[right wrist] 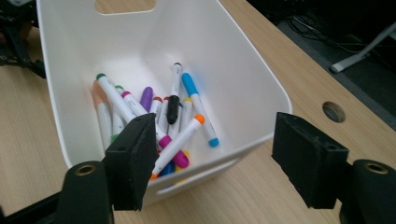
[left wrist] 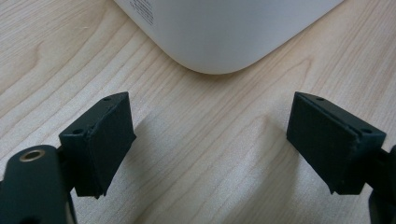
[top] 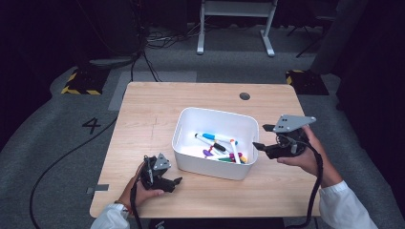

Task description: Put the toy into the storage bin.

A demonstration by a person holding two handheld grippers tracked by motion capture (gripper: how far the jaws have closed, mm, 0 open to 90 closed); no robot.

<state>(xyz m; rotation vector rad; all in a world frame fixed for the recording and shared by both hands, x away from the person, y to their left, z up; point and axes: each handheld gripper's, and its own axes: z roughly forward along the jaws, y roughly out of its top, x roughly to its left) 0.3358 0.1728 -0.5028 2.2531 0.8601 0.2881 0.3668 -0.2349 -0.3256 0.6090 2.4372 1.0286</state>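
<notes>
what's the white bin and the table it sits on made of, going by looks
White bin: probably moulded plastic, smooth semi-gloss; rounded corners, cut-out handle, soft sheen on its walls. Table: light wood or wood-look laminate, matte; visible grain lines, though the pictures can't settle solid or veneer.

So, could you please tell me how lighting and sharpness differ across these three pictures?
High view: the table is lit, the room behind is dark, and the picture is soft. Left gripper view: the wood is crisp and the white bin casts a soft shadow. Right gripper view: the markers are fairly sharp, with no strong glare.
</notes>
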